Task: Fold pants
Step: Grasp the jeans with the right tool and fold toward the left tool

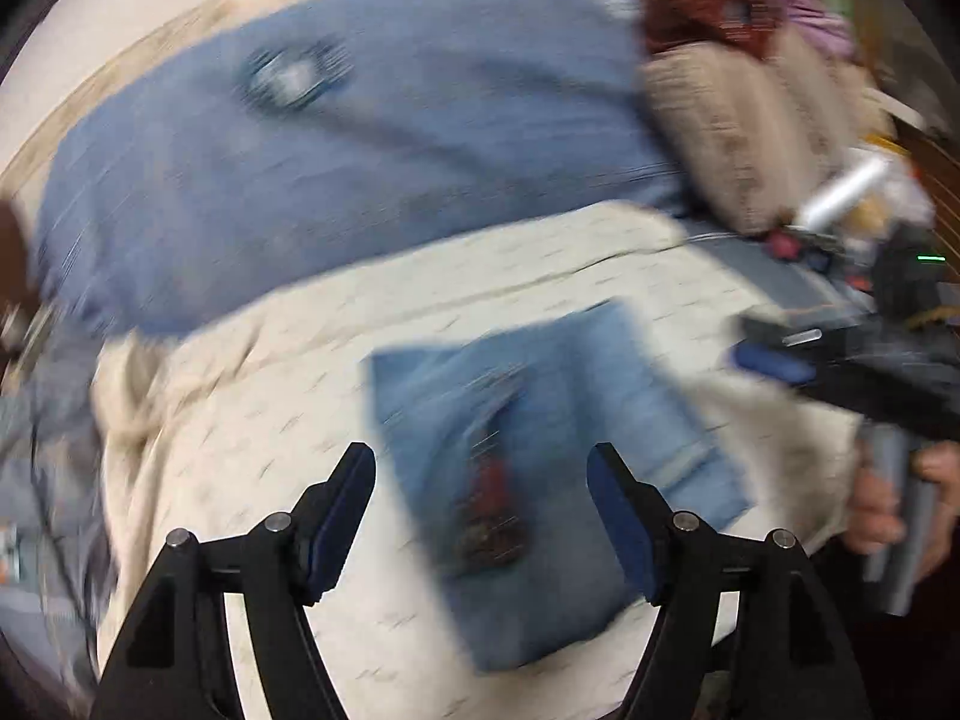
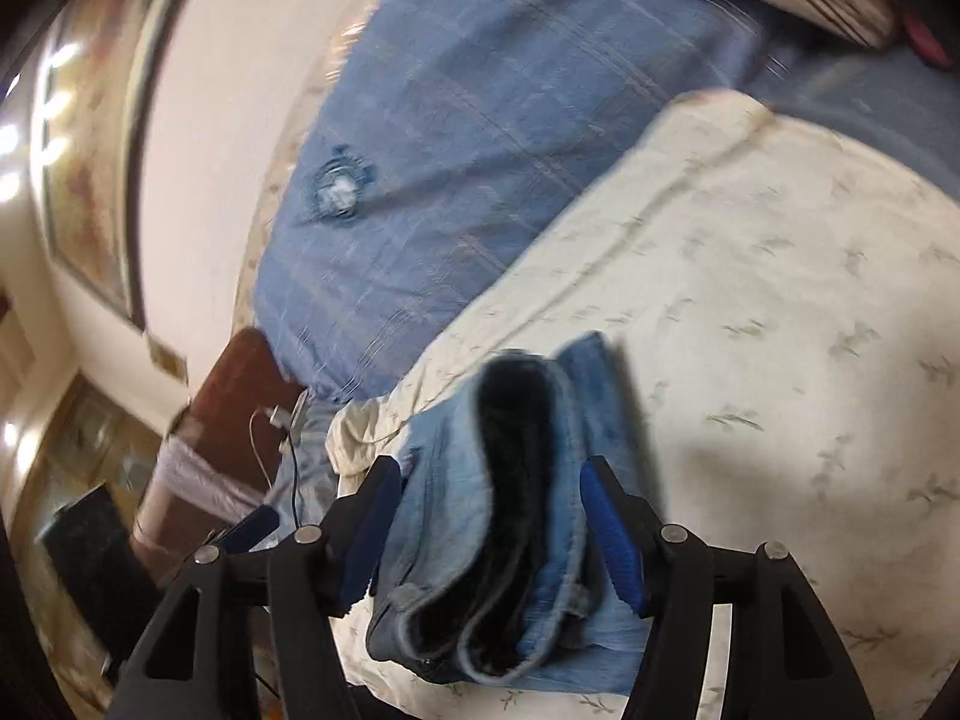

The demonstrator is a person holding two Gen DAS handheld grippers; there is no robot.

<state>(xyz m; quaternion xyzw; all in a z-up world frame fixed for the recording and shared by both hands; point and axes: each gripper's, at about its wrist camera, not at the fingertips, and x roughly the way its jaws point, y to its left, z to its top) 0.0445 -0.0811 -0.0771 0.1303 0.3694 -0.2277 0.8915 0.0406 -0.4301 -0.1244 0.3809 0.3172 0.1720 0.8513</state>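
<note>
The pants are blue jeans (image 1: pixel 540 480), folded into a compact rectangle on a cream leaf-print bedsheet (image 1: pixel 270 420). My left gripper (image 1: pixel 480 480) is open and hovers above the near end of the bundle, touching nothing. In the right wrist view the jeans (image 2: pixel 498 516) show their dark open waistband between my fingers. My right gripper (image 2: pixel 489 498) is open, its pads on either side of the bundle and apart from it. The right gripper also shows in the left wrist view (image 1: pixel 774 354), at the right. Both views are blurred by motion.
A large blue plaid pillow (image 1: pixel 360 150) lies behind the jeans, also in the right wrist view (image 2: pixel 480 150). A beige striped cushion (image 1: pixel 738 138) and red cloth (image 1: pixel 702 0) sit at back right. A brown headboard post (image 2: pixel 222 420) with a cable stands at left.
</note>
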